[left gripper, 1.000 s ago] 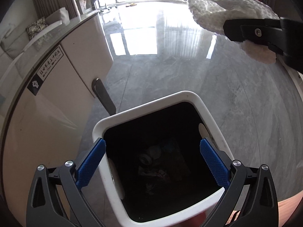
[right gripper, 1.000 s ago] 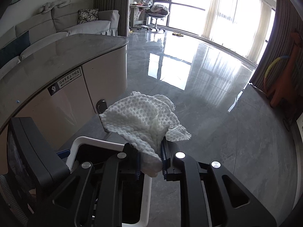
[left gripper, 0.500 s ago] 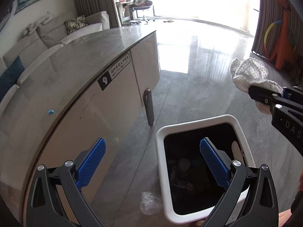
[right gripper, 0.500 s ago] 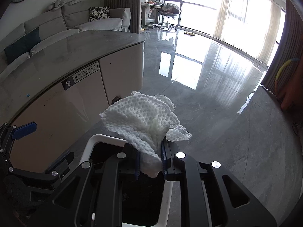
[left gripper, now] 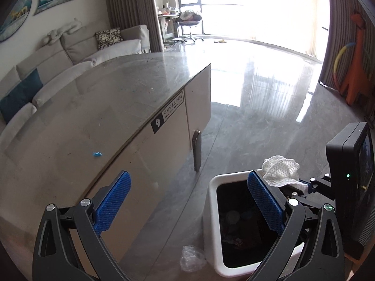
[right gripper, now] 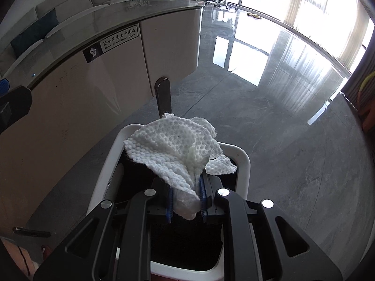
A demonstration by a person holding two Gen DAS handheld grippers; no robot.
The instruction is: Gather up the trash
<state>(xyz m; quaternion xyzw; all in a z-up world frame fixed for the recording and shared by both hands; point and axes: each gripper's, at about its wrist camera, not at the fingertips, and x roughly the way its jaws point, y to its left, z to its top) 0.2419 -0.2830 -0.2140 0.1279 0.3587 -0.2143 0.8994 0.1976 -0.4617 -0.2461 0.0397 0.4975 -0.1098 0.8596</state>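
My right gripper is shut on a crumpled white paper towel and holds it just above the open mouth of a white trash bin. The left wrist view shows the towel over the bin's far rim, with trash lying in the dark inside. My left gripper is open and empty, raised over the table edge to the left of the bin. A small blue scrap lies on the grey table top.
A crumpled clear plastic wrapper lies on the floor beside the bin. The curved beige table base and its dark leg stand close behind the bin. Glossy grey floor stretches right.
My left gripper has risen and swung left from over the bin to the table edge. My right gripper has lowered the towel to the bin's mouth.
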